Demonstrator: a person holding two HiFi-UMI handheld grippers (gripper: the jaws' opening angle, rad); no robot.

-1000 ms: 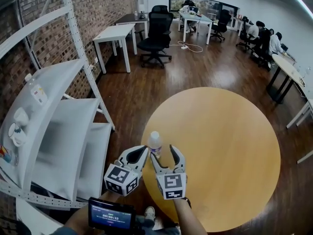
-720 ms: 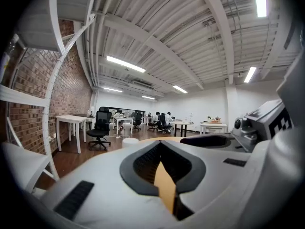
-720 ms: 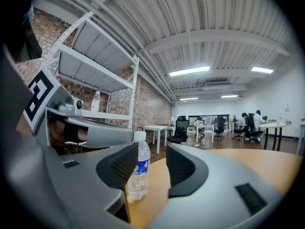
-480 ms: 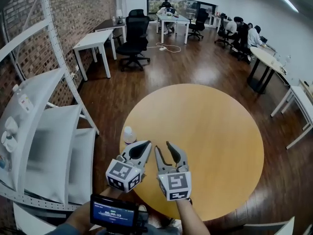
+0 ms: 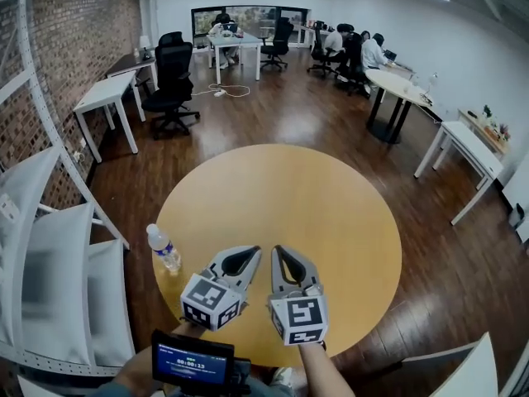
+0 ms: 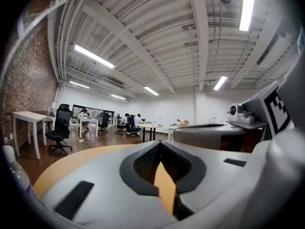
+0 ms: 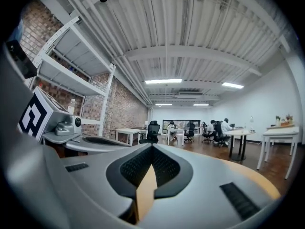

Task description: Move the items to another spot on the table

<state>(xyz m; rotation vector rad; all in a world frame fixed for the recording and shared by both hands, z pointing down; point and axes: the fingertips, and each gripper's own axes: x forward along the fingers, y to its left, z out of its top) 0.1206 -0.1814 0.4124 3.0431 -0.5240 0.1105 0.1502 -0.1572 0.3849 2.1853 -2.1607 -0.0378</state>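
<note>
The left gripper (image 5: 248, 253) is sitting clenched, empty; the right gripper (image 5: 281, 252), jaws just closing on nothing, is pointing level alongside.

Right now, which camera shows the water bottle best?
The head view: the whole water bottle stands upright near the table edge. The left gripper view catches only a blurred sliver at its border; the right gripper view misses it.

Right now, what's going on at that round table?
A person holds two grippers over the near edge of the table. Both are shut and empty; the fingers of the right gripper have just closed on nothing. A bottle stands upright by the table's left edge, left of the left gripper, untouched.
</note>
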